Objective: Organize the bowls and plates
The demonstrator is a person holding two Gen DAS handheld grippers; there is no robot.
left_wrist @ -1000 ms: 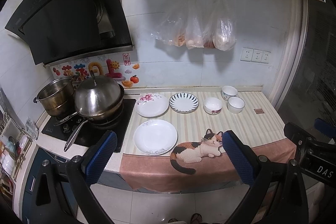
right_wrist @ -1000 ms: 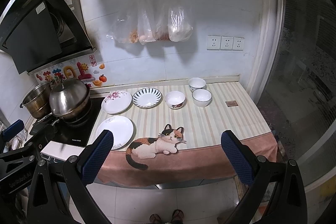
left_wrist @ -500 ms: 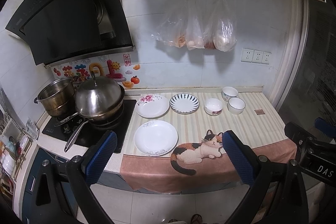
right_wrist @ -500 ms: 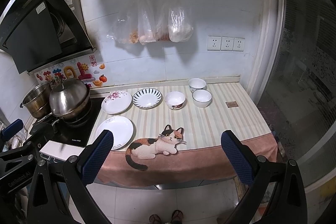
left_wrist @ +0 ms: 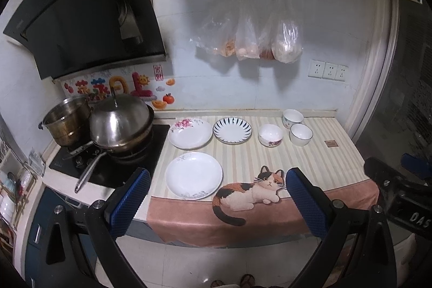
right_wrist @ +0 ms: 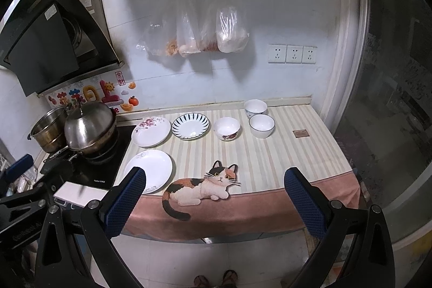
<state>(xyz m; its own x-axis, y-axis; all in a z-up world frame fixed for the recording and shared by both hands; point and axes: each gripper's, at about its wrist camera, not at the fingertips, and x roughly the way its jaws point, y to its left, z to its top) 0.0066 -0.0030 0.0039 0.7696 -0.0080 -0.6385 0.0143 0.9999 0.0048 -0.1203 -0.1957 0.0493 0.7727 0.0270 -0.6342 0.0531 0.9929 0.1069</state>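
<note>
On the striped counter cloth [left_wrist: 270, 155] we're seeing 3 plates: plain white plate [left_wrist: 193, 175] up front, floral plate [left_wrist: 190, 133] and blue-rayed plate [left_wrist: 232, 130] behind, w/ 3 white bowls [left_wrist: 270, 135] to their right. We're holding left gripper [left_wrist: 217, 203] and right gripper [right_wrist: 213, 201] back off the counter, jaws spread wide, nothing between them.

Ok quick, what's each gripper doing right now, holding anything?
Left gripper: open, holding nothing, short of the counter.
Right gripper: open, holding nothing, also short of the counter.
</note>
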